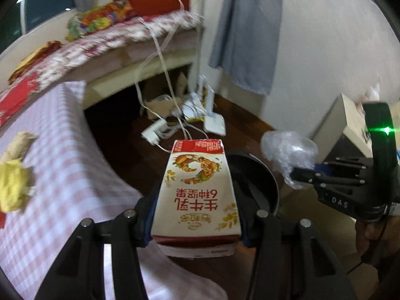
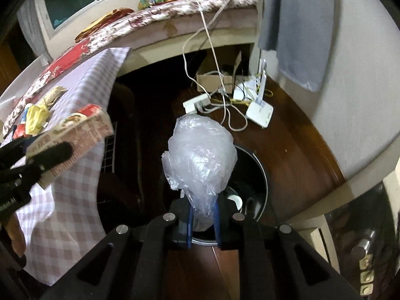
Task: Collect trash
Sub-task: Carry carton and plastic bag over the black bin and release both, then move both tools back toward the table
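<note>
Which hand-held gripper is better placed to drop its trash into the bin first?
Right, probably. The right hand-held gripper holds its plastic bag directly above the black bin; the left hand-held gripper holds its milk carton beside the rim.

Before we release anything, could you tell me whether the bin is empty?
Not empty: the bin already holds a white item at its bottom.

Home bedroom, floral-quilted bed [image 2: 190, 10], checked tablecloth [image 2: 82, 95], router [image 2: 260, 112] and cables on wooden floor [image 2: 295, 155]

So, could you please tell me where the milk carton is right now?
The milk carton is clamped in the left gripper, held above the floor between the checked table and the black bin.
</note>
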A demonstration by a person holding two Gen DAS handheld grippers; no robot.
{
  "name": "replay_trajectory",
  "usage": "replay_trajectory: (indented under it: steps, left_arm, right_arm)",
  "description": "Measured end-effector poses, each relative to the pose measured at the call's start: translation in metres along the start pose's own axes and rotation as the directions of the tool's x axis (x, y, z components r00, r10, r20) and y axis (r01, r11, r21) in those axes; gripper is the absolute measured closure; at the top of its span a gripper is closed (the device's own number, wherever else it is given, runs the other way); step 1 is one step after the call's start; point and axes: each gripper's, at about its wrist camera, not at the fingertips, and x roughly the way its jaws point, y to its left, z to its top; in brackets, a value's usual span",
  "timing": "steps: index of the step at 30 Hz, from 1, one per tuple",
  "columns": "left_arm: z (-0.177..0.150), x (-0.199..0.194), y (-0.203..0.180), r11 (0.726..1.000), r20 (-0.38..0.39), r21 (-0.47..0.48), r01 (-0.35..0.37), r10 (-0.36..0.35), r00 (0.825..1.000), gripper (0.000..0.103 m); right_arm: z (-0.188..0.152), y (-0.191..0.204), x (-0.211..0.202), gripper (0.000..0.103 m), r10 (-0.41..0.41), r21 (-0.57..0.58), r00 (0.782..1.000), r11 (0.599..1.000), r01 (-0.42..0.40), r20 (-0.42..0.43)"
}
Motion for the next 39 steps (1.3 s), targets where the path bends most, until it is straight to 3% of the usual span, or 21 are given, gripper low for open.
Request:
replay_trajectory:
  steps: [9,19,21,22,23,24,26,28,32,34,39]
  left_arm:
    - [0.007,0.049,-0.021,0.999,-0.136,0.022,0.049,-0.045,0.990,0.051]
    - [-0.006,0.119,-0.032,0.997,-0.323,0.004,0.078,-0.073,0.944,0.050]
    - [-0.008,0.135,-0.030,0.990,-0.364,-0.051,0.131,-0.140,0.921,0.047]
    - [-0.009,0.141,-0.028,0.989,-0.372,-0.071,0.130,-0.147,0.916,0.039]
    - [-0.009,0.142,-0.025,0.994,-0.374,-0.069,0.082,-0.102,0.922,0.028]
    - [-0.008,0.141,-0.024,0.995,-0.367,-0.077,0.068,-0.092,0.926,0.025]
    - [-0.007,0.129,-0.020,0.995,-0.342,-0.084,0.047,-0.073,0.937,0.011]
    - [-0.004,0.116,-0.016,0.995,-0.308,-0.094,0.025,-0.053,0.950,0.006]
    - [-0.002,0.090,-0.008,0.994,-0.252,-0.109,-0.010,-0.017,0.968,0.006]
    - [-0.002,0.078,-0.006,0.994,-0.222,-0.102,-0.034,0.010,0.975,0.006]
    - [0.005,0.035,0.007,0.991,-0.139,-0.112,-0.078,0.062,0.988,0.004]
  right_arm:
    - [-0.019,-0.028,0.038,0.089,0.010,0.005,0.996,1.000,-0.010,-0.084]
    - [-0.024,-0.040,0.086,0.089,0.029,-0.023,0.985,0.999,-0.034,-0.171]
    - [-0.024,-0.039,0.100,0.088,0.036,-0.048,0.979,0.998,-0.047,-0.203]
    - [-0.025,-0.039,0.111,0.080,0.009,-0.066,0.976,0.998,-0.024,-0.219]
    - [-0.026,-0.041,0.118,0.070,-0.012,-0.074,0.973,0.997,-0.005,-0.229]
    - [-0.027,-0.045,0.120,0.049,-0.023,-0.077,0.973,0.997,0.005,-0.231]
    - [-0.028,-0.054,0.118,0.047,-0.058,-0.058,0.973,0.997,0.046,-0.224]
    - [-0.028,-0.061,0.107,0.047,-0.051,-0.022,0.977,0.999,0.047,-0.205]
    - [-0.025,-0.064,0.084,0.044,-0.046,0.035,0.984,0.998,0.053,-0.171]
    - [-0.021,-0.060,0.072,0.034,-0.047,0.052,0.989,0.997,0.055,-0.142]
    - [-0.005,-0.040,0.036,0.034,-0.009,0.072,0.999,0.997,0.013,-0.052]
